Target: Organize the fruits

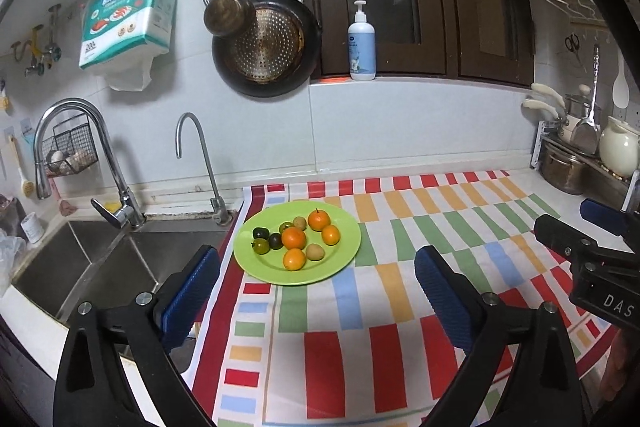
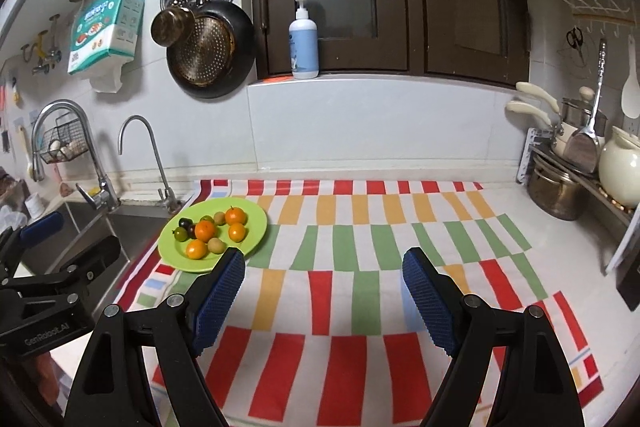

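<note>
A green plate point(image 1: 344, 227) sits on the striped cloth beside the sink; it also shows in the right wrist view point(image 2: 256, 227). On it lie several oranges point(image 1: 293, 237) point(image 2: 205, 230), brownish-yellow fruits point(image 1: 314, 251) point(image 2: 215, 245) and dark green ones point(image 1: 261, 246) point(image 2: 181, 234). My left gripper point(image 1: 318, 267) is open and empty, held above the cloth just in front of the plate. My right gripper point(image 2: 324, 269) is open and empty, above the cloth to the right of the plate. Each gripper shows at the other view's edge, the right one point(image 1: 576, 239) and the left one point(image 2: 68, 247).
A steel sink point(image 1: 100, 267) with two taps point(image 1: 120, 203) lies left of the plate. Pots and a white jug point(image 2: 620, 171) stand on a rack at the right. A soap bottle point(image 2: 304, 43) stands on the window ledge. Pans point(image 1: 264, 43) hang on the wall.
</note>
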`<control>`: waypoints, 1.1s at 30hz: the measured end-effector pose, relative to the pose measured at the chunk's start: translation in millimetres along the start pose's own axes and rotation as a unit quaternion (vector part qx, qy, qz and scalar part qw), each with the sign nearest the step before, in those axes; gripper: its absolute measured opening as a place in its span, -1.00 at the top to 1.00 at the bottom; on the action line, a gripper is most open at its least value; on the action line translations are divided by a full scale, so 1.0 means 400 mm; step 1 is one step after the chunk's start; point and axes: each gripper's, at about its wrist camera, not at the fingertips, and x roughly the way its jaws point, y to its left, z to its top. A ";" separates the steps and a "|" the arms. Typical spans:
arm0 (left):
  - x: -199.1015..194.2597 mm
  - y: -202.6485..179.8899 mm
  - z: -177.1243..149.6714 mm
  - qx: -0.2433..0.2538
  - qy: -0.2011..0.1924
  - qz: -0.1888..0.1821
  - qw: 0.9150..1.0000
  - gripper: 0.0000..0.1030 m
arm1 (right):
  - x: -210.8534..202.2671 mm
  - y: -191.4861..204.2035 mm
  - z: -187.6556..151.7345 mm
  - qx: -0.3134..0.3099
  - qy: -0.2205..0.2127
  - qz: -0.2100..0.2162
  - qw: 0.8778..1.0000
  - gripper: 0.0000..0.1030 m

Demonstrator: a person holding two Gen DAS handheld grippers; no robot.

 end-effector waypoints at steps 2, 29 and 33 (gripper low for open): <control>-0.017 -0.002 -0.004 0.002 -0.003 0.002 1.000 -0.98 | -0.017 -0.003 -0.006 -0.001 -0.002 0.000 1.000 -0.59; -0.146 -0.030 -0.034 0.011 -0.018 0.010 1.000 -1.00 | -0.150 -0.029 -0.058 0.001 -0.018 0.004 1.000 -0.59; -0.148 -0.029 -0.035 0.011 -0.018 0.010 1.000 -1.00 | -0.150 -0.031 -0.058 0.001 -0.018 0.004 1.000 -0.59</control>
